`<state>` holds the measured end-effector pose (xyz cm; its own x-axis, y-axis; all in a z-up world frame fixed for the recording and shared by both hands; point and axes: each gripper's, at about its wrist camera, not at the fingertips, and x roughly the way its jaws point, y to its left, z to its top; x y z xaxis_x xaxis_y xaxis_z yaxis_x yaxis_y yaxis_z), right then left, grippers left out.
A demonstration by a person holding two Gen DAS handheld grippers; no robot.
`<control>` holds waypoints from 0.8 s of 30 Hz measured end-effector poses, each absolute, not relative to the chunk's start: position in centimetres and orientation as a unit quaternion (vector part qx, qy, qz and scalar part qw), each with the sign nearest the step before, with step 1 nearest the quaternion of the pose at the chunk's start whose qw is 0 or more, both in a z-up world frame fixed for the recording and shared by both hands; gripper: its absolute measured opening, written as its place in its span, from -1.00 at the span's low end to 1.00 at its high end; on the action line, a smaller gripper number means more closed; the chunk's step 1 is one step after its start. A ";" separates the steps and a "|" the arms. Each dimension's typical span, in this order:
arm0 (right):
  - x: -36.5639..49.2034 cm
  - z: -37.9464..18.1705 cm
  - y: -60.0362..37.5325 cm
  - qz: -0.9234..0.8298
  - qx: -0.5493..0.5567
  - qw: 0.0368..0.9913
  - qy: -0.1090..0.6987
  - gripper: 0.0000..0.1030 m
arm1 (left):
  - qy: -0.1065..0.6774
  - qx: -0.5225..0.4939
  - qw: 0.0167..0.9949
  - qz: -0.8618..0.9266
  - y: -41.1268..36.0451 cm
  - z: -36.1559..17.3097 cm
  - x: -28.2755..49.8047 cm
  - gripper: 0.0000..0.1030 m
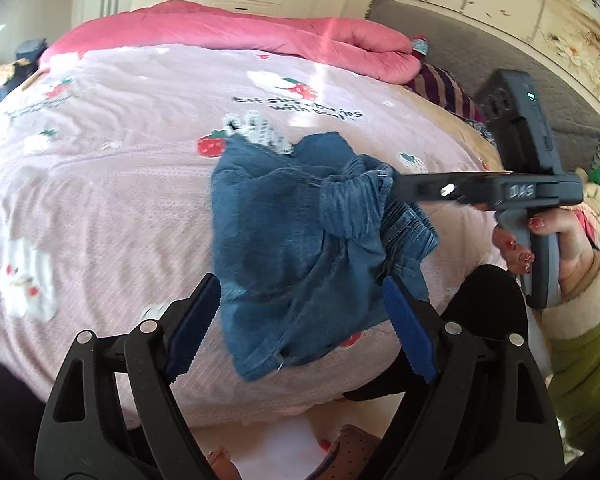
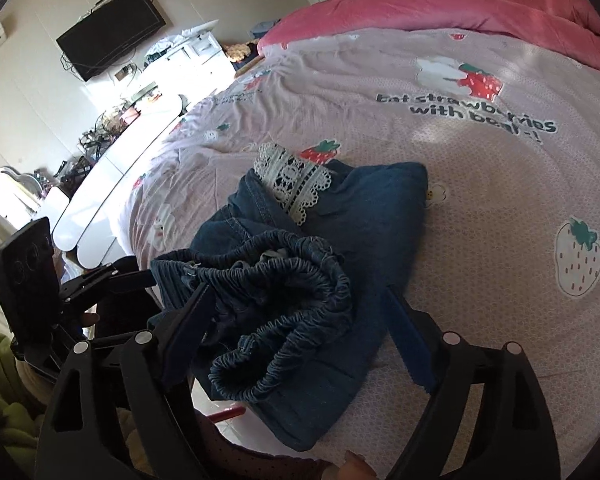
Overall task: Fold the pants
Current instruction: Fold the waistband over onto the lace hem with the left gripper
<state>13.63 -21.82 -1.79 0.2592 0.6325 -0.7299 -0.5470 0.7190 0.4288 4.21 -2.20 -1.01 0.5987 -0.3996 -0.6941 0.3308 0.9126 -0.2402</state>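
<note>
The left hand-held gripper (image 1: 300,320) hung with its jaws spread wide, both blue pads bare and holding nothing. They straddled the near edge of the pants (image 1: 300,236), a small bundle of dark denim lying on the pink strawberry-print bed (image 1: 100,200) close to its near side. White lace trim (image 1: 256,130) showed at the bundle's far edge, so its long axis seemed to run from near to far, straight ahead of this gripper.

Further right, the elastic waistband (image 2: 276,312) sat bunched and raised at the near right of the bundle. The right hand-held gripper (image 1: 396,184) reached in from the right, level with the bed, with its tip at that waistband. In its own wrist view its jaws (image 2: 300,332) stood apart on either side of the gathered elastic, and whether a pad was touching the cloth I could not tell. A red duvet (image 1: 240,36) lay heaped along the far side of the bed.

By my reading, the right hand was nearer the waistband, and the left was nearer the bundle's near left corner.
</note>
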 end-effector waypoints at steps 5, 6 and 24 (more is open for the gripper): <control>14.3 -2.4 -20.4 0.379 0.075 0.785 0.484 -0.75 | 0.392 -0.046 0.893 -0.215 -2.9 -2.0 5.8 -0.21; 14.4 -2.2 -20.0 0.383 0.080 0.785 0.480 -0.75 | 0.386 -0.050 0.896 -0.214 -2.6 -2.0 5.9 -0.31; 16.4 -2.5 -24.6 0.324 0.161 0.807 0.466 -0.16 | 0.313 0.013 0.913 -0.263 -5.4 -0.6 3.8 -0.18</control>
<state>16.45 -24.65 -2.49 0.3547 0.6741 -0.6479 -0.3729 0.7374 0.5632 3.82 -5.44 -0.60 0.6662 -0.4712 -0.5780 0.4874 0.8618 -0.1407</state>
